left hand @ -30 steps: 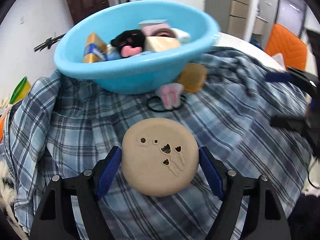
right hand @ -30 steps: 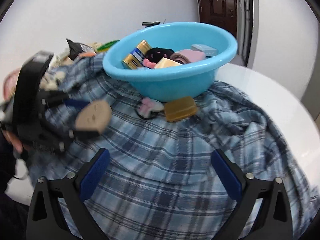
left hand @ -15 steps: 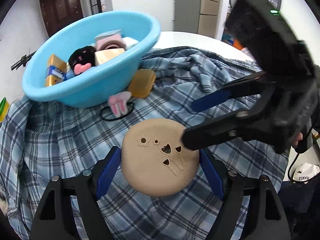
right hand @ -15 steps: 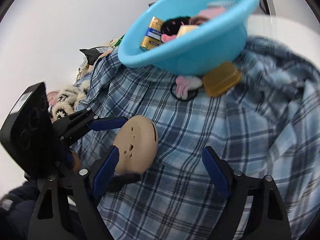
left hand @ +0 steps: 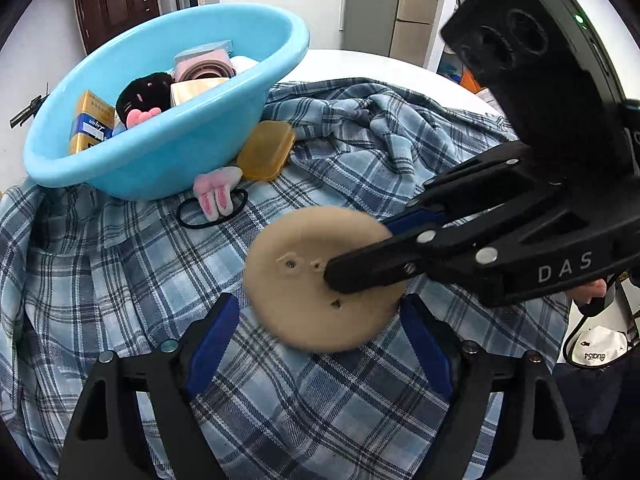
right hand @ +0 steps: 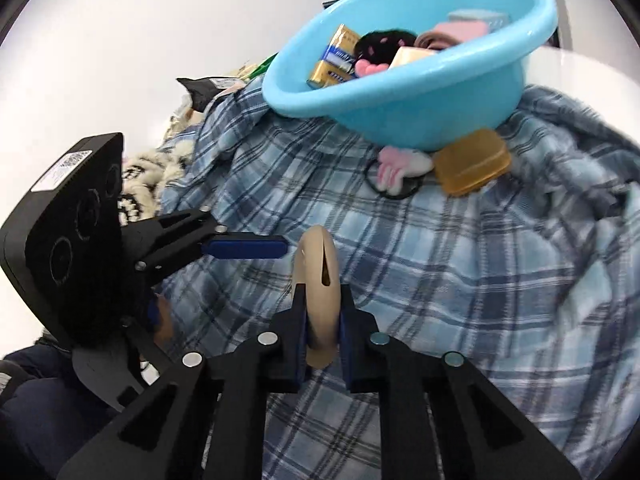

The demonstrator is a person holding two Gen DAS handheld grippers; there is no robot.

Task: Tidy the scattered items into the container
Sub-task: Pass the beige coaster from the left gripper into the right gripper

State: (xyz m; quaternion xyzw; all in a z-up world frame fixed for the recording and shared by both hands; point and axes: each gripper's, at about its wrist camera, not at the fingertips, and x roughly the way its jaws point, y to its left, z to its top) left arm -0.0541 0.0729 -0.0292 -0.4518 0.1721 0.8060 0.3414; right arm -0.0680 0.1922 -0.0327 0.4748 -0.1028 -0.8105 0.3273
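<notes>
A round tan disc (left hand: 296, 300) with small cut-out shapes is clamped edge-on between the fingers of my right gripper (right hand: 322, 308), which is shut on it; the disc (right hand: 318, 276) stands upright above the plaid cloth. My left gripper (left hand: 320, 344) is open, its blue pads on either side of the disc and apart from it. The blue basin (left hand: 192, 148) sits behind, tilted, holding several items. An amber box (left hand: 266, 150) and a pink bunny hair tie (left hand: 216, 198) lie on the cloth beside the basin.
A blue plaid cloth (left hand: 120, 280) covers a white round table (left hand: 360, 64). Fuzzy patterned fabric (right hand: 140, 184) and a black packet (right hand: 204, 88) lie at the table's far side in the right wrist view. A person's dark clothing shows at the bottom left.
My right gripper has closed on the disc's edge. My left gripper has let the disc go and opened wider. The disc has shifted up and right in the left view.
</notes>
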